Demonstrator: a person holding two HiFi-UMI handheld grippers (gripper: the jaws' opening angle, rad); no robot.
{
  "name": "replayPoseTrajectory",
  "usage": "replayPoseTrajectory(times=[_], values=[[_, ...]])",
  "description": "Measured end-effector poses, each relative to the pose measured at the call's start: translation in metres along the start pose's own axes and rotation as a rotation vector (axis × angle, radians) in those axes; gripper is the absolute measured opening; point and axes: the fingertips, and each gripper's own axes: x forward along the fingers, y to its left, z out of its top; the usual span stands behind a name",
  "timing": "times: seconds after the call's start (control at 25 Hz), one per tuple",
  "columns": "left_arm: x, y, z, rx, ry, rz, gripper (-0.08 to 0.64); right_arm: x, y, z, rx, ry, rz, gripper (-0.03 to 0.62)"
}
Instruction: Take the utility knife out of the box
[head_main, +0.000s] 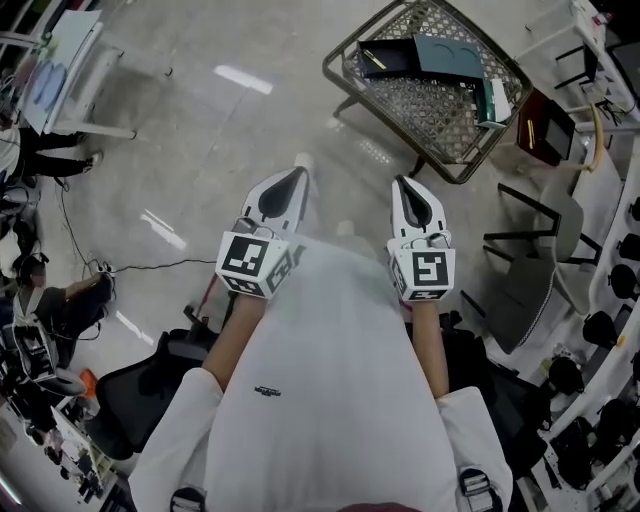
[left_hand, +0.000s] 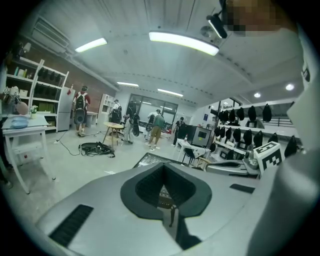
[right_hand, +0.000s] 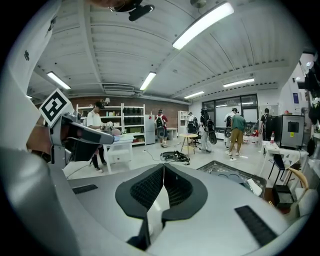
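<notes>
A wire-mesh table (head_main: 400, 110) stands ahead on the floor, holding a dark teal box (head_main: 447, 57), a black box (head_main: 385, 58) and a small white and green pack (head_main: 492, 103). No utility knife shows in any view. My left gripper (head_main: 297, 175) and right gripper (head_main: 403, 183) are held side by side in front of my white shirt, well short of the table. Both are shut with nothing between the jaws. The left gripper view shows the shut left gripper (left_hand: 163, 164) and the mesh table (left_hand: 146, 159) beyond. In the right gripper view, past the shut right gripper (right_hand: 163, 164), the mesh table (right_hand: 235, 175) stands to the right.
Grey chairs (head_main: 530, 290) and a dark stool (head_main: 545, 125) crowd the right side. A white table (head_main: 60, 70) stands far left, with cables (head_main: 130, 268) on the floor. A black office chair (head_main: 150, 385) is behind my left. Several people (left_hand: 156, 127) stand far off.
</notes>
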Motion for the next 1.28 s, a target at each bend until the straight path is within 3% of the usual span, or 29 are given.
replayPoseTrajectory(times=[0.32, 0.64, 1.28], values=[[0.065, 0.047, 0.024, -0.009, 0.022, -0.03, 0.002, 0.073, -0.021, 0.014, -0.001, 0.022, 0.01, -0.002], [0.132, 0.105, 0.083, -0.008, -0.002, -0.084, 0.002, 0.159, -0.049, 0.061, -0.025, 0.02, -0.032, -0.002], [0.209, 0.214, 0.14, -0.009, -0.005, -0.138, 0.002, 0.294, -0.077, 0.109, -0.025, 0.018, -0.108, 0.0]])
